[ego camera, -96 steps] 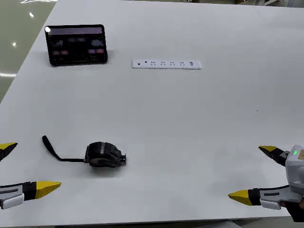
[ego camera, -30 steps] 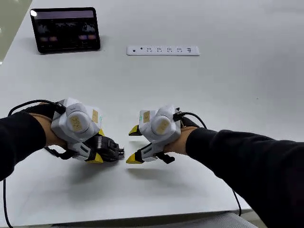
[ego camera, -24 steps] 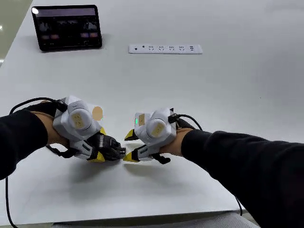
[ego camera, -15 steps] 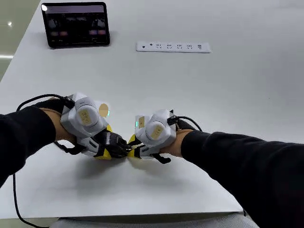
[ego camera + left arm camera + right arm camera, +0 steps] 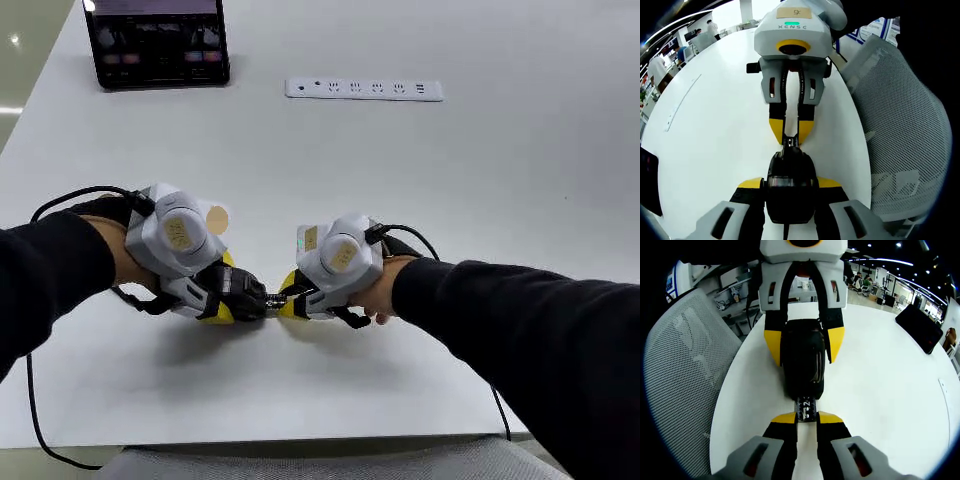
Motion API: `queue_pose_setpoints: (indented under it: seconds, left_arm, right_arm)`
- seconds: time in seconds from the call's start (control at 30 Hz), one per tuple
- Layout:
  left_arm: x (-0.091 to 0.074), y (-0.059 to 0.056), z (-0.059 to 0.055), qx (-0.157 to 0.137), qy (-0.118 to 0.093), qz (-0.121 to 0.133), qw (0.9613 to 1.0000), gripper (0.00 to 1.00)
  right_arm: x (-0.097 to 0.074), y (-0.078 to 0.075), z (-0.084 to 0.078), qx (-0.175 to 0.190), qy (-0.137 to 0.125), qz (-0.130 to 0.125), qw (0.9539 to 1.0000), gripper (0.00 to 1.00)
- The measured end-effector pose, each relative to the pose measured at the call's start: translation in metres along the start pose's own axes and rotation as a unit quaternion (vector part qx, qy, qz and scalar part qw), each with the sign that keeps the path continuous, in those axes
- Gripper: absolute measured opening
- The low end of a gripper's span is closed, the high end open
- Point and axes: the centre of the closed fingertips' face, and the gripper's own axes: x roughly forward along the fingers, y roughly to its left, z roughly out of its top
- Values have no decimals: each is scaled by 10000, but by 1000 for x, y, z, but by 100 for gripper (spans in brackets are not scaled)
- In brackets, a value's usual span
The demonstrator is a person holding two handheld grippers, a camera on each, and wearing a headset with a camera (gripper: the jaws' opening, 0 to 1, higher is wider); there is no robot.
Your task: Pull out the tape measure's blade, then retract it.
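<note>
The black tape measure (image 5: 243, 296) lies on the white table (image 5: 400, 190) near its front edge. My left gripper (image 5: 226, 302) is shut on its case (image 5: 790, 189), one yellow-tipped finger on each side. My right gripper (image 5: 290, 304) faces it from the right and is shut on the blade tip (image 5: 805, 410). Only a short length of blade (image 5: 272, 299) shows between the case and the right fingertips. In the right gripper view the case (image 5: 802, 359) sits just ahead of my right gripper (image 5: 806, 418), held by the left gripper's fingers (image 5: 835, 342).
A dark tablet (image 5: 157, 42) stands at the far left of the table and a white power strip (image 5: 363, 89) lies at the far middle. A black cable (image 5: 35, 415) trails off the front edge at left. A mesh chair (image 5: 900, 150) is beside the table.
Both grippers came in from the table's sides to the tape measure. The left shut on the case, the right shut on the blade tip, and a short bit of blade is now out.
</note>
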Motion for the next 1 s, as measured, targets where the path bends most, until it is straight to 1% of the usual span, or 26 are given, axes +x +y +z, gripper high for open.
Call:
queue_pose_setpoints:
  seconds: [0.13, 0.17, 0.33, 0.43, 0.47, 0.5, 0.53, 0.57, 0.6, 0.63, 0.7, 0.9, 1.0]
  left_arm:
    - [0, 0, 0, 8, -16, 17, 10000, 34]
    - [0, 1, 0, 4, -23, 23, 10000, 34]
    - [1, 0, 2, -26, -15, 19, 10000, 34]
    - [1, 0, 1, -20, 8, 18, 10000, 34]
    - [1, -1, 1, -24, 4, 20, 10000, 34]
    - [1, -1, 1, -16, -5, 21, 10000, 34]
    - [1, -1, 1, 6, -20, 24, 10000, 34]
    - [1, -1, 1, -14, -18, 37, 10000, 34]
    - [0, 0, 0, -11, -16, 45, 10000, 34]
    - [-1, 0, 0, -10, -39, 53, 10000, 34]
    - [0, -1, 0, -24, -73, 70, 9999, 34]
    - [-1, 0, -1, -22, -71, 87, 9999, 34]
    - [-3, 0, -2, -58, -66, 116, 9999, 34]
  right_arm:
    - [2, 1, 2, 73, 13, 24, 10000, 10]
    - [2, 1, 2, -88, 42, 14, 10000, 11]
    - [3, 1, 4, -96, 31, -17, 9999, 12]
    - [9, 4, 13, -4, -94, 23, 10000, 15]
    - [11, 4, 15, -102, -98, -11, 9999, 15]
    - [14, 2, 14, -124, -46, -79, 9999, 13]
    - [15, 3, 15, -78, -84, -19, 9999, 12]
    - [13, 2, 15, -39, -106, 34, 9999, 11]
    - [10, 3, 15, 163, -123, 93, 9997, 11]
    - [10, 2, 15, 83, -108, 79, 9999, 11]
    - [8, 5, 14, 50, -50, 73, 9999, 10]
    - [4, 3, 10, 190, -65, 62, 9998, 10]
    - [2, 2, 9, 171, -75, 44, 9998, 10]
